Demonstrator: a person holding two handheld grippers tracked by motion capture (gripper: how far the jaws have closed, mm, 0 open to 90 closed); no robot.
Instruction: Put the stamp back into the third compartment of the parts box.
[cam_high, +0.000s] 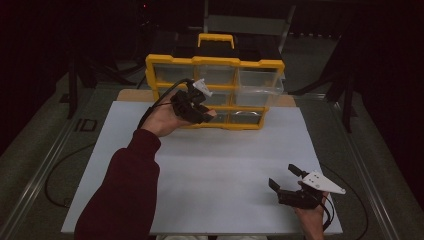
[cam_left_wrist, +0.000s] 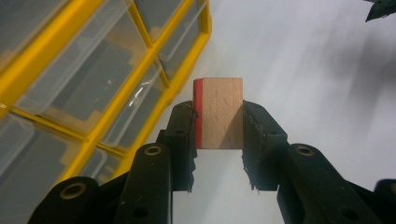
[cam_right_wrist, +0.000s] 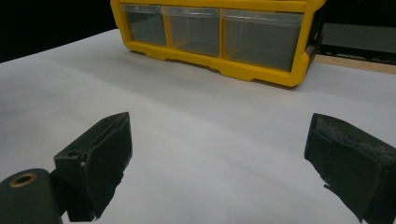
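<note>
A small wooden block (cam_left_wrist: 219, 113) with one red face is clamped between the jaws of my left gripper (cam_left_wrist: 218, 126), which is shut on it. In the high view my left gripper (cam_high: 204, 116) is raised in front of the yellow drawer cabinet (cam_high: 170, 61), near its lower middle drawers. That cabinet (cam_left_wrist: 116, 88) has clear plastic drawers in a yellow frame and stands upright at the far side of the white table top (cam_high: 220, 165). My right gripper (cam_high: 284, 177) rests low near the front right of the table, its jaws wide apart with nothing between them (cam_right_wrist: 219, 154).
The yellow cabinet (cam_right_wrist: 261, 70) sits at the back edge of the white sheet, with a black case and a yellow handle (cam_high: 216, 39) behind it. Dark floor and metal stands surround the table. Cables trail from both grippers.
</note>
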